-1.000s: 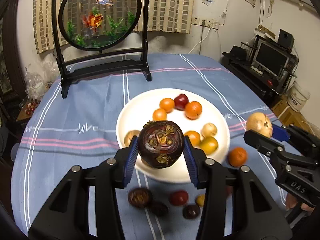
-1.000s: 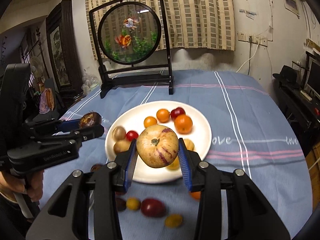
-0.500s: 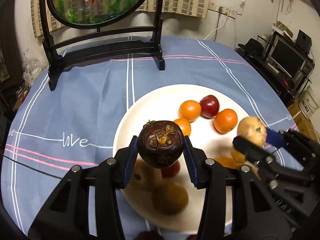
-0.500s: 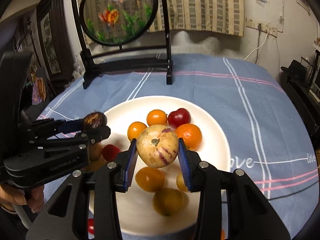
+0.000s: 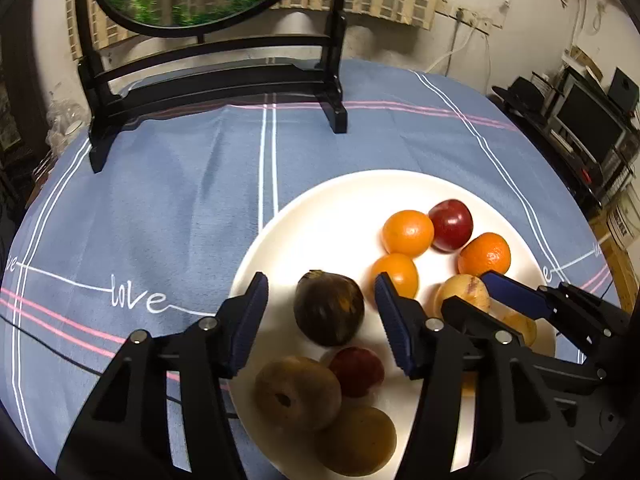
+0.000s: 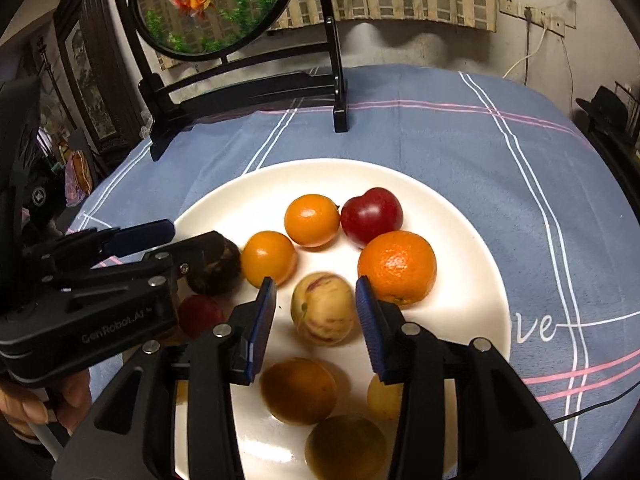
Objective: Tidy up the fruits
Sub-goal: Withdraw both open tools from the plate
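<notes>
- Dark purple fruit [image 5: 329, 307] sits on the white plate [image 5: 320, 216], lower centre of the left wrist frame, with clear gaps to both blue pads, so the left gripper [image 5: 320, 312] is spread wide and grips nothing.
- Same story on the other side: the pale striped fruit [image 6: 322, 308] rests on the plate between the parted fingers of the right gripper [image 6: 316, 308], loose and free.
- Both land in bare patches of plate, likely so they settle without knocking their neighbours.
- Around them, mid-frame in the right view: three small oranges [image 6: 312, 220] and a red plum [image 6: 376, 217].
- Left view alone shows a brown fruit [image 5: 298, 392] at bottom centre and the "love" lettering [image 5: 136, 299] on the blue tablecloth [image 5: 180, 200].
- Right view alone shows a bare hand [image 6: 44, 404] at lower left gripping the left tool, plus the goldfish screen [image 6: 212, 4] at the top.
</notes>
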`<state>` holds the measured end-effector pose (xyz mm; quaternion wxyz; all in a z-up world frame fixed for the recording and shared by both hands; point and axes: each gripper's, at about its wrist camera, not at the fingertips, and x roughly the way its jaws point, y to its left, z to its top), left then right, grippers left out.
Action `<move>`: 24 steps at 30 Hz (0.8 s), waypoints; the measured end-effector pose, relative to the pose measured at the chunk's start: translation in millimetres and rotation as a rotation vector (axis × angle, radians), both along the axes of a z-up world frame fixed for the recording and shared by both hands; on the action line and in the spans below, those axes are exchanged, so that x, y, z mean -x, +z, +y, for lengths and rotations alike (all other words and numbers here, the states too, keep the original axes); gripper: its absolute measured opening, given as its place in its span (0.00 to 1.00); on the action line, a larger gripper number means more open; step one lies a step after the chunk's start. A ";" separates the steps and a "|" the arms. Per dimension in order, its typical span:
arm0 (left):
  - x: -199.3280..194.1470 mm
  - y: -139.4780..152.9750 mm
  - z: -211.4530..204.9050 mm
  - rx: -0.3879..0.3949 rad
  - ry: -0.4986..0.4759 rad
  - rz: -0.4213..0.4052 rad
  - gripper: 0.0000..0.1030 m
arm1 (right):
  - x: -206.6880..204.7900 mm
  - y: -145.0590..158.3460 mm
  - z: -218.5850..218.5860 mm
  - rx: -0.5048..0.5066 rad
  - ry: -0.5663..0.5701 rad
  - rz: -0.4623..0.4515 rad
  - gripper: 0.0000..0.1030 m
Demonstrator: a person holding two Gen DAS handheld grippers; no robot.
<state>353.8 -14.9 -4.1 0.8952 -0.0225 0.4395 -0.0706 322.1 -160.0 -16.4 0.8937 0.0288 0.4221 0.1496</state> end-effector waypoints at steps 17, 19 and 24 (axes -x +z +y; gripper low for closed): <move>94.9 32.8 2.3 -0.041 -0.040 -0.108 0.77 | 86.9 25.8 -43.4 -0.044 -0.070 -0.073 0.62; 110.1 32.4 3.9 -0.038 -0.049 -0.110 0.78 | 100.4 24.1 -49.6 -0.061 -0.074 -0.060 0.62; 144.4 32.8 10.6 -0.020 -0.047 -0.116 0.80 | 139.3 22.6 -59.5 -0.101 -0.069 -0.048 0.62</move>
